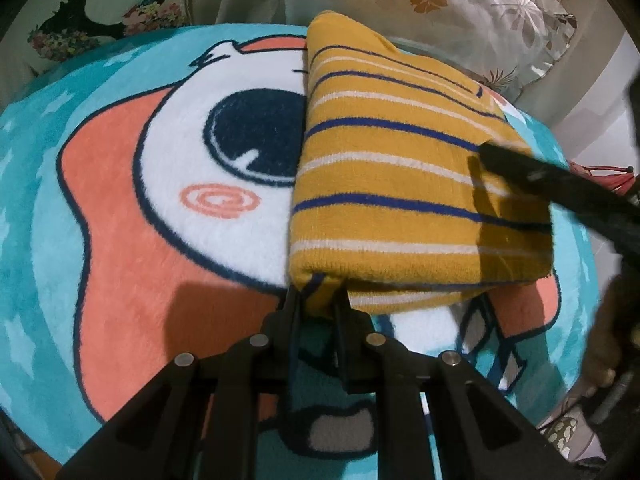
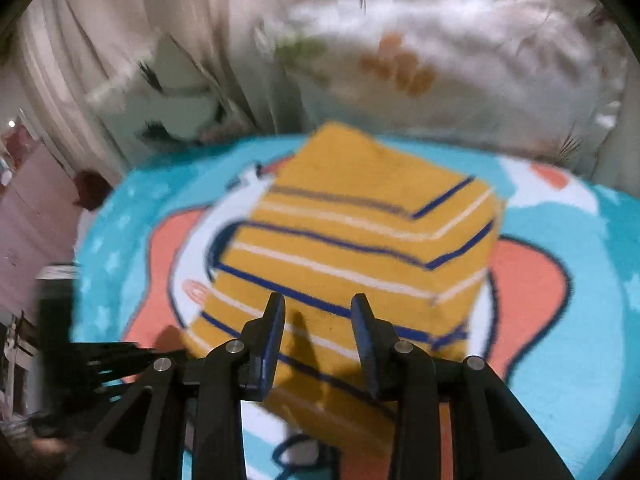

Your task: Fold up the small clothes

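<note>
Left wrist view: the left gripper (image 1: 318, 294) is pinched nearly closed on the near corner of the garment (image 1: 400, 168), with yellow striped cloth caught between its two black fingers. The garment, yellow with blue and white stripes, lies folded into a thick rectangle on the rug (image 1: 120, 208), over the right half of the rug's cartoon face. A black finger of the right gripper (image 1: 532, 178) reaches in from the right, over the garment's right edge; whether it touches the cloth cannot be told.

Right wrist view, blurred: the right gripper (image 2: 318, 316) hovers over the garment's (image 2: 360, 240) near part, its jaws about half open with nothing pressed between the blue pads (image 2: 274, 340). The rug (image 2: 560, 320) spreads around the garment on all sides. Beyond the rug's far edge lie pale floral pillows (image 2: 440, 60) and a curtain (image 2: 80, 60).
</note>
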